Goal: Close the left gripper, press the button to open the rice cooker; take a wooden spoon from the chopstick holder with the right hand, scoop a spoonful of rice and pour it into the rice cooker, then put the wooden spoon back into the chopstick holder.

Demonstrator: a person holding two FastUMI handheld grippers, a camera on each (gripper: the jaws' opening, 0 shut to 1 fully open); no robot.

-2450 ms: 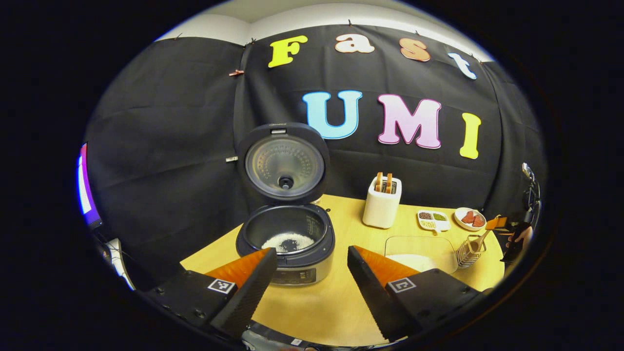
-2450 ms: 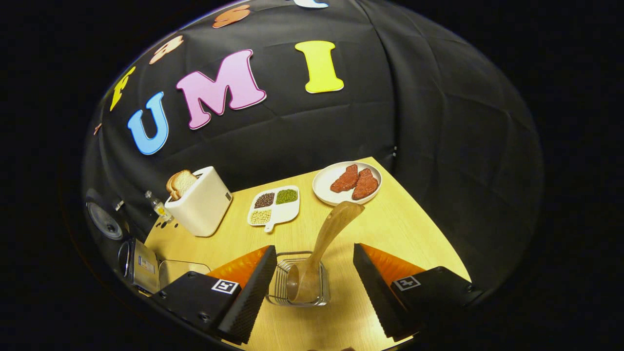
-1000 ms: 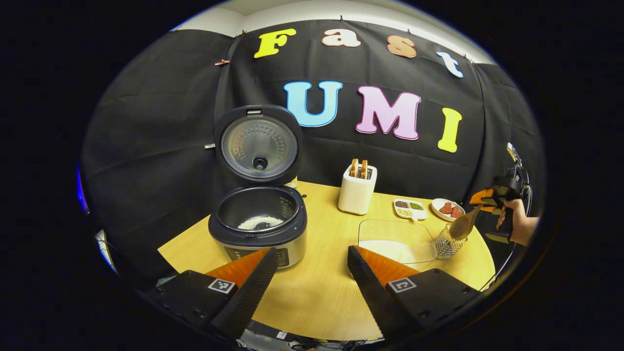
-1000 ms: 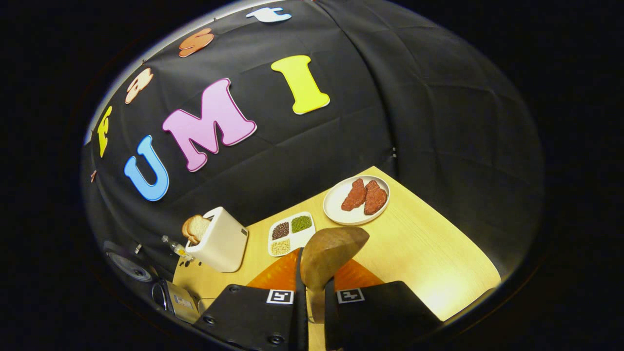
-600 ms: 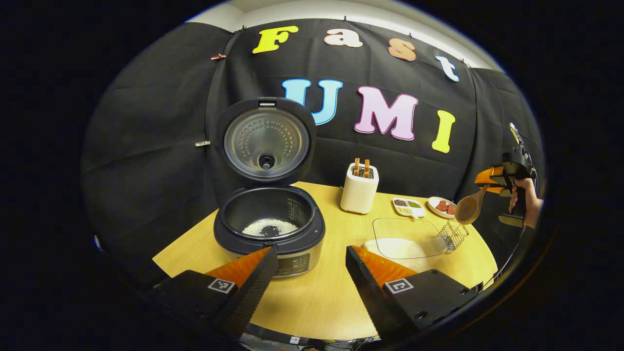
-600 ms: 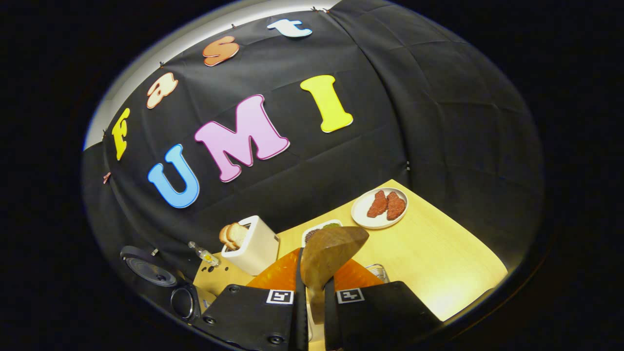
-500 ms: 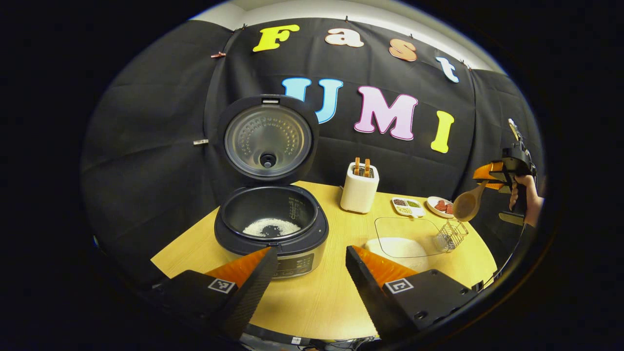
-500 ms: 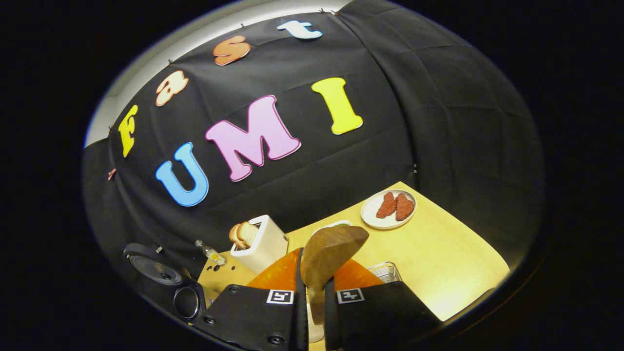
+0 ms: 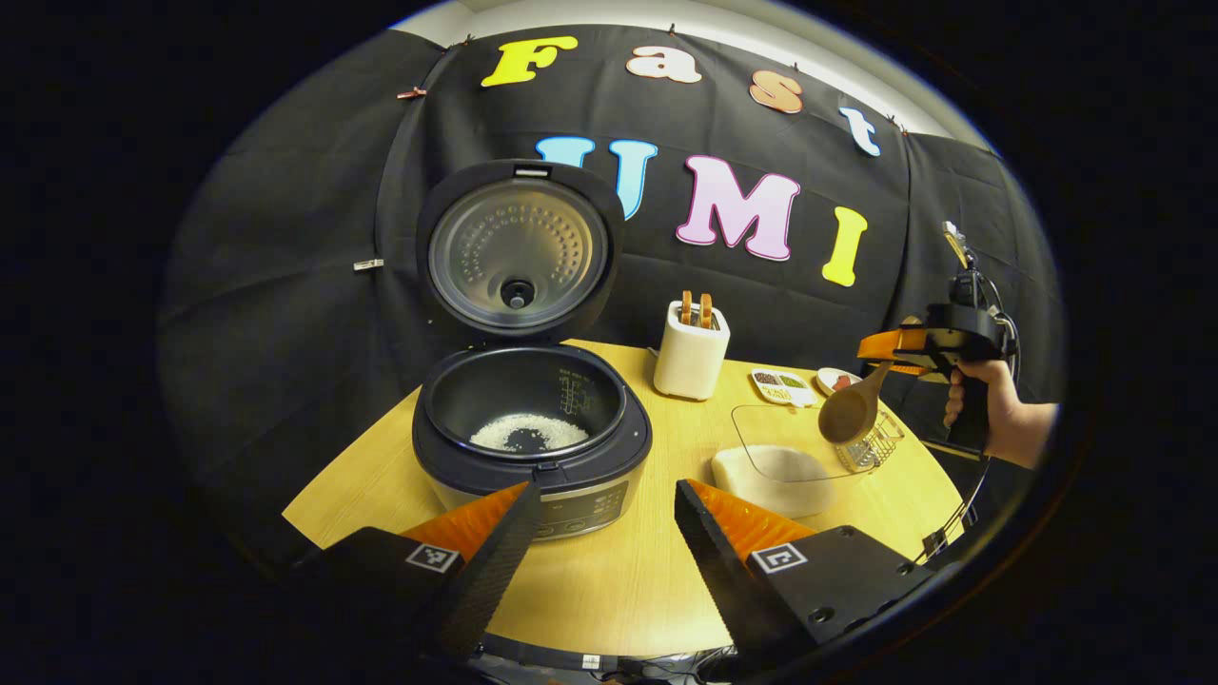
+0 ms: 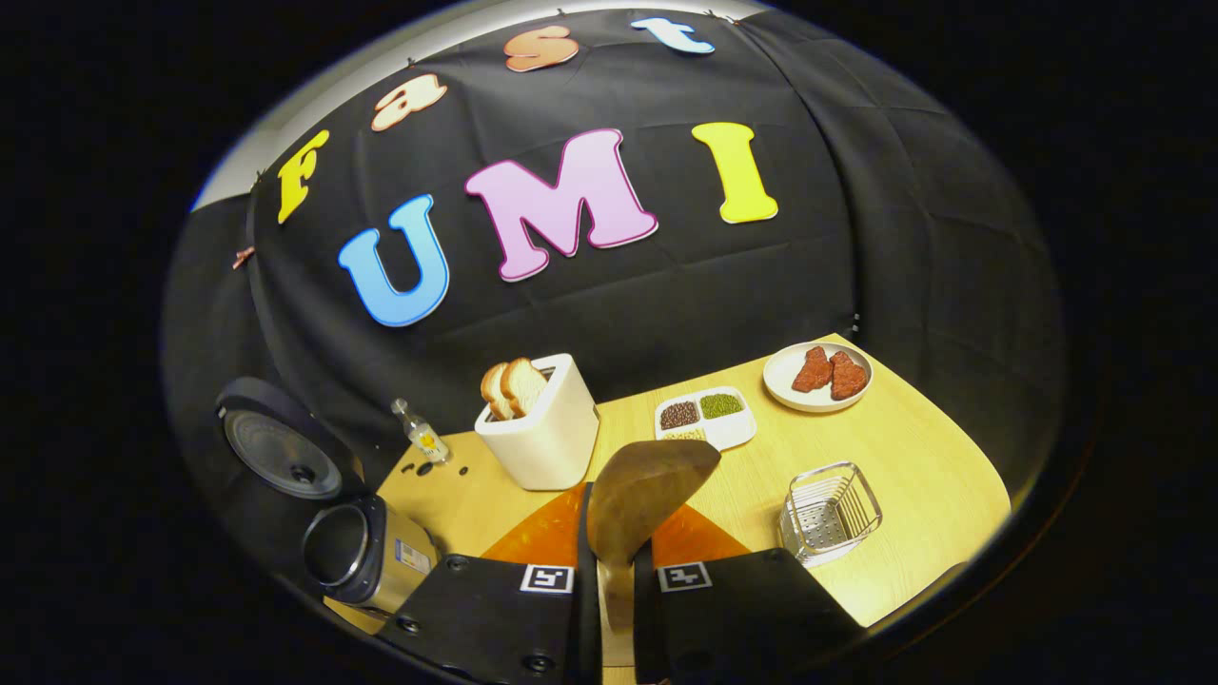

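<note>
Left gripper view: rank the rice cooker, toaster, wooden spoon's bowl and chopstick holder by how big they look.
1. rice cooker, nearest, lid up
2. toaster
3. wooden spoon bowl and chopstick holder: alike in apparent size, the spoon overlapping the holder, so unranked.

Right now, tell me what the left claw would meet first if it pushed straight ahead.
Probably the rice cooker: its front panel sits just beyond the open left claw, slightly left of centre. Depth is unclear, so it might graze past on the right.
</note>
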